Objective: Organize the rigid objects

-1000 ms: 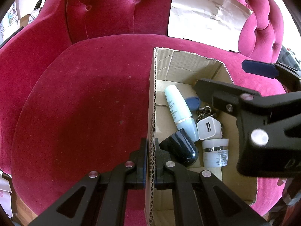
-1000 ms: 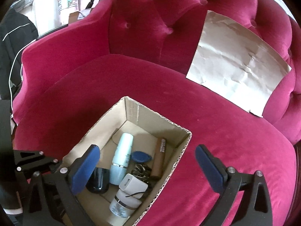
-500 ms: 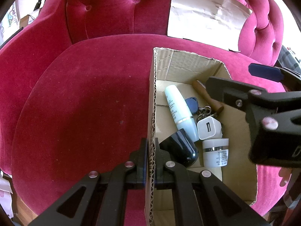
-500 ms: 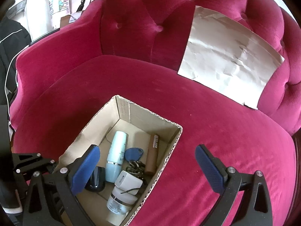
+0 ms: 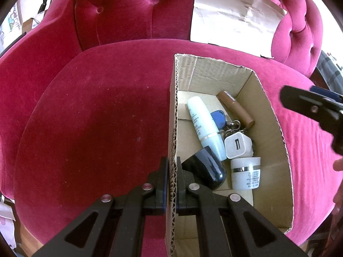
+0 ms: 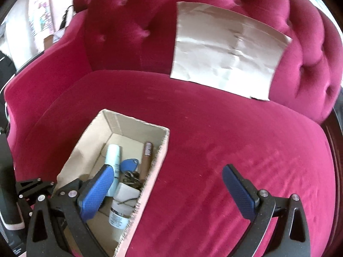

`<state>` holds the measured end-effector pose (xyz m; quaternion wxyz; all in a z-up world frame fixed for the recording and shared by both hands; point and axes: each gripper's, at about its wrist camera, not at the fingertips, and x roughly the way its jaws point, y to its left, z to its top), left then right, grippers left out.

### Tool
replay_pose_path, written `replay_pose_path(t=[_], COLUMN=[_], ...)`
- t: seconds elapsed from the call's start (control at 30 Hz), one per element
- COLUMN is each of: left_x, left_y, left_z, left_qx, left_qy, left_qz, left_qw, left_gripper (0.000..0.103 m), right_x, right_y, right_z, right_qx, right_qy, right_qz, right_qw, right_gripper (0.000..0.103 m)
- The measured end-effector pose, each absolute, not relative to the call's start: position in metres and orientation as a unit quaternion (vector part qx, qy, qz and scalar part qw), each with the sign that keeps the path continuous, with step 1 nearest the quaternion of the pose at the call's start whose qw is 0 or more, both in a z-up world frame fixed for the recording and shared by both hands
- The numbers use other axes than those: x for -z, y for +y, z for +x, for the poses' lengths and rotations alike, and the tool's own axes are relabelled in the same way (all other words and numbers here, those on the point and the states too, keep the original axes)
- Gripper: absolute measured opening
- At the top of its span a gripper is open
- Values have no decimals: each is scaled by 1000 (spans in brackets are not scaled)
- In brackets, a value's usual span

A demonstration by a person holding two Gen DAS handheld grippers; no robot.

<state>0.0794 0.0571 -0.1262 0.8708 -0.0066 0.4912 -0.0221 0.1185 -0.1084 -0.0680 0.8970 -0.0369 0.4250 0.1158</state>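
Note:
An open cardboard box [image 5: 272, 115] [image 6: 85, 150] sits on a crimson velvet sofa. My left gripper [image 5: 171, 175] is shut on the box's left wall near its front end. Inside lie a pale blue-white bottle [image 5: 203, 124], a brown tube [image 5: 235, 109], a blue key fob [image 5: 217, 116] with keys, a white USB charger [image 5: 236, 145], a black rounded case [image 5: 205, 171] and a white jar [image 5: 246, 175]. My right gripper [image 6: 169, 184] hangs open and empty above the box's right wall and the seat; its arm [image 5: 313, 109] shows at the right of the left wrist view.
A crumpled sheet of brown paper [image 6: 227, 47] [image 5: 233, 15] leans against the tufted backrest [image 6: 128, 21]. The wide seat cushion [image 5: 96, 117] stretches left and right of the box. Room clutter [image 6: 40, 10] shows past the sofa's left arm.
My right gripper has pulled away to the right from over the box, uncovering the brown tube and keys. The left gripper and the box have stayed still.

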Motion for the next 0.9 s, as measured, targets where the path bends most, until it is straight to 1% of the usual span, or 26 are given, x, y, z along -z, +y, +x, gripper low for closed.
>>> replay_pose_path(t=[0.57, 0.9], left_x=[126, 126], left_y=[56, 55], left_z=[79, 79], left_qx=[22, 20], left_qy=[490, 489], left_qz=[-3, 1], left_qw=[871, 872], left_gripper=[4, 4], right_x=[59, 63], right_y=[-168, -174], right_z=[92, 91], right_qx=[-32, -26], right_qy=[443, 443], right_qz=[24, 31], right_qw=[896, 896], right_gripper=[103, 103])
